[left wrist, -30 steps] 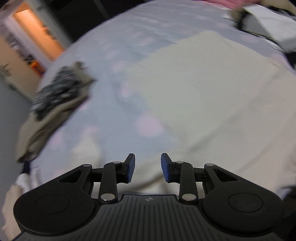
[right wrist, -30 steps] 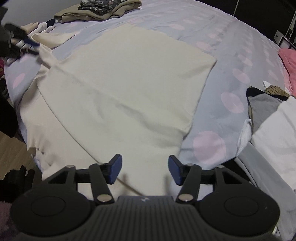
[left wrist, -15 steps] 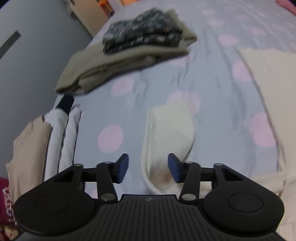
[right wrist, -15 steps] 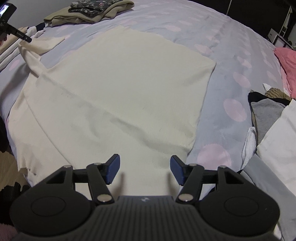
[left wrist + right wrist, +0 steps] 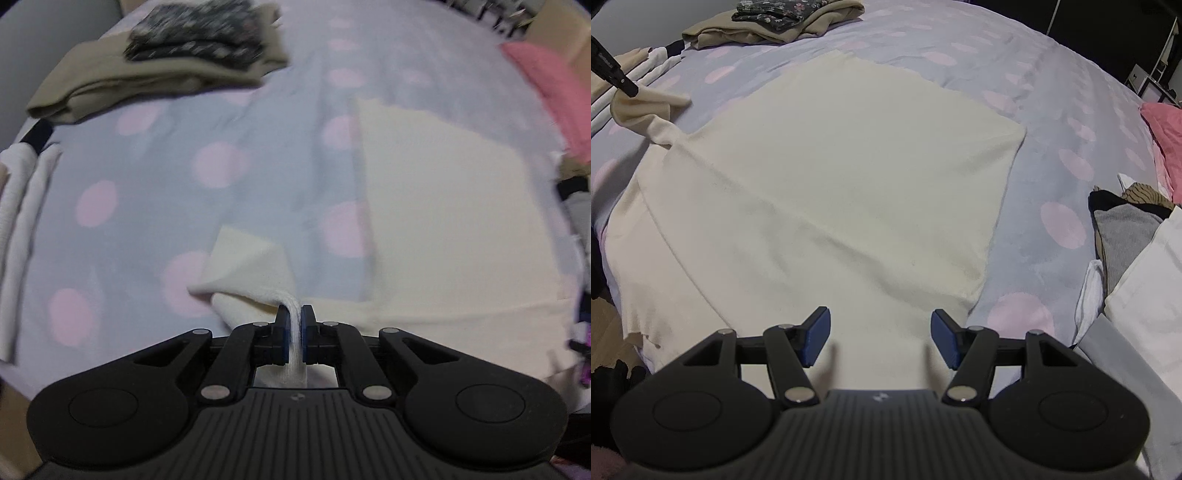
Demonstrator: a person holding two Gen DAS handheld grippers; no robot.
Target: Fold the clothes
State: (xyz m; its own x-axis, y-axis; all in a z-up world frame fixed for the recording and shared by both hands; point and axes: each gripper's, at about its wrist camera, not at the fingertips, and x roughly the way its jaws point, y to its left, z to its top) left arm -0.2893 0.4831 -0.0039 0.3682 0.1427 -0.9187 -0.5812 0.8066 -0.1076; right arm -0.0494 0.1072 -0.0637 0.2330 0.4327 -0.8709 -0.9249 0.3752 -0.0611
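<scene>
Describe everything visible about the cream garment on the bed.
The cream garment is a plain, soft knit top spread flat on the spotted bedspread, its body folded with a straight crease. One sleeve trails off to the side, its end pinched between the pads of the left gripper, whose jaws have just closed. The open right gripper hovers over its near edge.

My left hand-held gripper (image 5: 294, 318) points steeply down with its jaws just closed tight on a fold of cream cloth (image 5: 255, 273), while my right hand-held gripper (image 5: 880, 336) hangs tilted downward, blue pads (image 5: 815, 336) spread wide apart, gripping nothing
</scene>
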